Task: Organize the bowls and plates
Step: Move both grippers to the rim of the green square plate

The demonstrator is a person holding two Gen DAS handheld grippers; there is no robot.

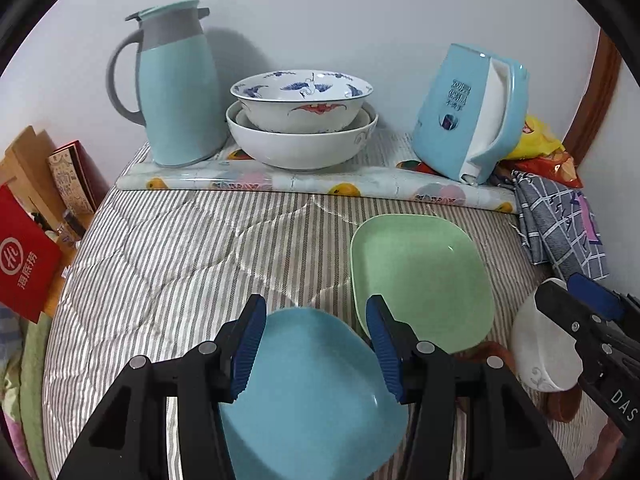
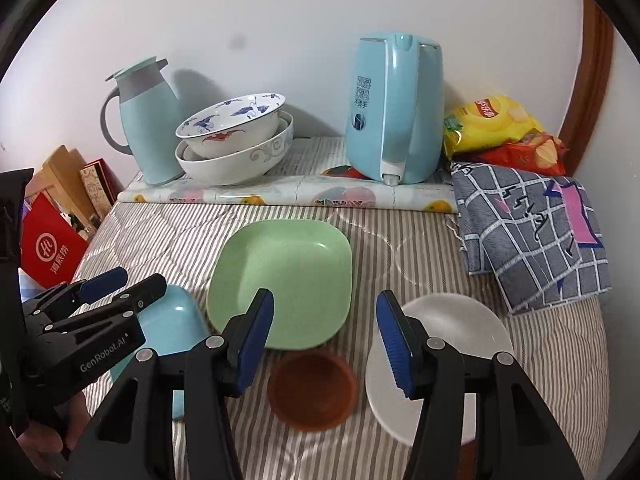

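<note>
Blue-padded jaws of the left hand-held gripper [image 1: 316,354] are standing moderately apart, gripping nothing, directly over the blue plate [image 1: 312,392] lying on the striped bed [image 1: 160,248]. The plate's long axis is running diagonally away from it toward the green plate [image 1: 420,280], which is sitting just beside on the right. The right hand-held gripper [image 2: 326,344] is likewise hanging half open and empty, above the brown bowl [image 2: 312,390], with the white plate [image 2: 448,348] under its right finger. Stacked bowls [image 1: 302,120], a jug [image 1: 176,84] and a kettle [image 1: 468,112] are standing well apart, obstructing nothing.
</note>
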